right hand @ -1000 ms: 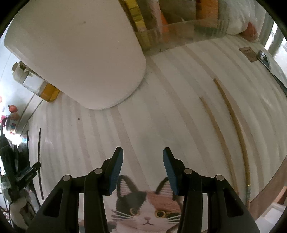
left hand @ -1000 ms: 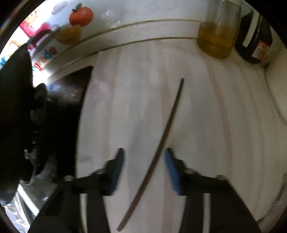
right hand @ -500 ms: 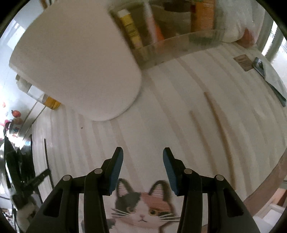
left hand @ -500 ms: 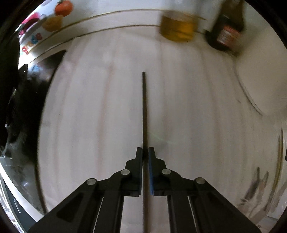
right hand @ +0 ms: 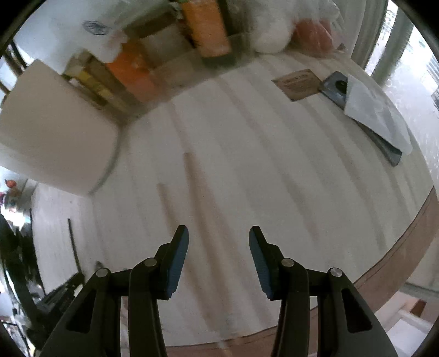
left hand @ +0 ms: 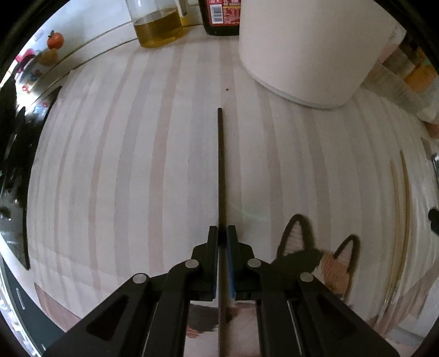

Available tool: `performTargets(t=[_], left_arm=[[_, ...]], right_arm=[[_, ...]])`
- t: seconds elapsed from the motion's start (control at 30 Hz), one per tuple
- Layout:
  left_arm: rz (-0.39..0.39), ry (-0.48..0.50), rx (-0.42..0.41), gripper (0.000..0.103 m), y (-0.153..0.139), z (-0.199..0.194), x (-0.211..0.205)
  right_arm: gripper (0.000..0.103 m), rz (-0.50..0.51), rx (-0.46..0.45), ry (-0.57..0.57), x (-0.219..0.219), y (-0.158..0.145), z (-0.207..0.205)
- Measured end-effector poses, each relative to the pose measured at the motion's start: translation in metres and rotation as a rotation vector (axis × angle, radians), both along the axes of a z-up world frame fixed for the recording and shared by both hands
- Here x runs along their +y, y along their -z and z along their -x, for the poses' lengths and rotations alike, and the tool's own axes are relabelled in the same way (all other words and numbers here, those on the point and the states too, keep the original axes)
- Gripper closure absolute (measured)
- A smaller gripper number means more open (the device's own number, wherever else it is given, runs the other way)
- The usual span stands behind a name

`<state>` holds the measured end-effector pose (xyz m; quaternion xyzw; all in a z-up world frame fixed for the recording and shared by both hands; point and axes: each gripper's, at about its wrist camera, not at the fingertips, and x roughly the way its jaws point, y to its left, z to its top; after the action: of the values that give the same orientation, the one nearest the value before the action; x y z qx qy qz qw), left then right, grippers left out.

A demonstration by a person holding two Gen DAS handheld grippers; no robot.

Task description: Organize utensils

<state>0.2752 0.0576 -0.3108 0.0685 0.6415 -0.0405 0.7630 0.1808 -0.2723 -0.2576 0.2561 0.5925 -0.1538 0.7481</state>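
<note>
Your left gripper (left hand: 222, 233) has its fingers clenched on the dark chopstick (left hand: 220, 164), gripping it partway along so that most of its length runs straight ahead over the striped bench (left hand: 109, 164) and a shorter stretch trails back beneath the gripper. Whether the far tip is touching the bench or riding just above it is hard to tell from this angle. Keep the grip firm and the stick level as you carry it; a thin rod held off-centre like this will likely pivot between the pads if you swing fast.

Your right gripper (right hand: 218, 236) hangs with its fingers released and holding nothing, above the two pale chopsticks (right hand: 192, 175) that lie side by side on the bench (blurred in the right wrist view, seen more clearly at the far right of the left wrist view (left hand: 400, 197)). Judging from the task, the dark stick probably belongs over near them.

Mind the big white container (left hand: 307, 49) standing ahead and to the right of the stick's tip; it is the nearest thing a long sweep could clip. Behind it stand an oil jar (left hand: 159, 24) and a dark sauce bottle (left hand: 222, 16). A cat-picture mat (left hand: 315, 255) lies just right of the left gripper, in the path toward the pale pair.
</note>
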Motion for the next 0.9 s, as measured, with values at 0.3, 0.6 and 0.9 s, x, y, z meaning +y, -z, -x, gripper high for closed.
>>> performTargets(t=[0.3,0.6,0.9], left_arm=[[-0.117,-0.053,-0.068,0.041,-0.022,0.001,-0.022],[-0.026,0.089,-0.06,0.022,-0.045,0.035,-0.109],[0.07,0.261,0.064,0.023,-0.016,0.07,-0.211]], right_arm=[[0.061,0.002,0.07,-0.25,0.025,0.029,-0.014],[0.096,0.189,0.12,-0.361,0.02,0.025,-0.001],[0.096,0.167,0.17,-0.196,-0.061,0.022,0.053]])
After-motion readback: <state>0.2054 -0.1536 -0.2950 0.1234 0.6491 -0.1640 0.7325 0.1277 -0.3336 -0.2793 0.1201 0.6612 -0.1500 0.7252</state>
